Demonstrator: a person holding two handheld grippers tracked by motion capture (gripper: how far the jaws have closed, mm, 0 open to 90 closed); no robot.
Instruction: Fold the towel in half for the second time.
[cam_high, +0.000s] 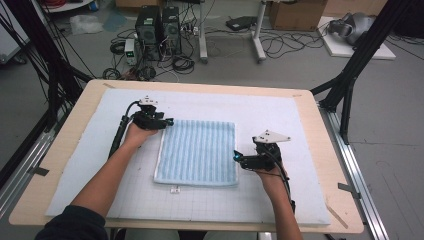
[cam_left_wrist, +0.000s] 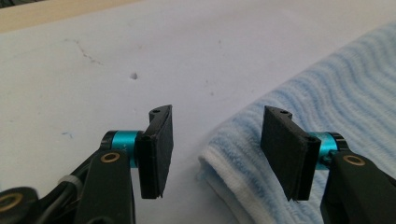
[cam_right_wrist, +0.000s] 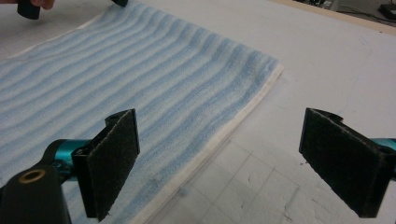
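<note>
Your left gripper (cam_high: 169, 121) sits at the far left corner of the blue striped towel (cam_high: 198, 151), and its jaws are spread apart with nothing between them. In the left gripper view (cam_left_wrist: 217, 151) you can see that folded corner of the towel (cam_left_wrist: 327, 116) poking right into the gap: one pad is over the bare white mat (cam_left_wrist: 140, 70), the other is over the terry cloth, so the corner sits between the two pads, but they aren't pinching it. Can't tell if the lower edges actually touch the fabric.

Your right gripper (cam_high: 237, 156) is at the towel's right edge, down near the closer corner, tips pointing in toward the cloth. Jaws wide apart here too, holding nothing. In the right gripper view (cam_right_wrist: 219, 165) one pad hangs over the striped surface (cam_right_wrist: 154, 84) and the other over the gridded mat (cam_right_wrist: 261, 186), with the towel's white hem running between them.

The towel itself lies flat and folded into a rough square in the middle of the white mat (cam_high: 280, 200), which covers most of the wooden table (cam_high: 320, 130). There's a small white tag (cam_high: 175, 189) on the mat just below the towel's near edge. Your two hands are at diagonally opposite corners, well apart from each other. Past the table, on the floor, there's a couple of black computer towers (cam_high: 159, 27) and a mess of cables (cam_high: 280, 42).
</note>
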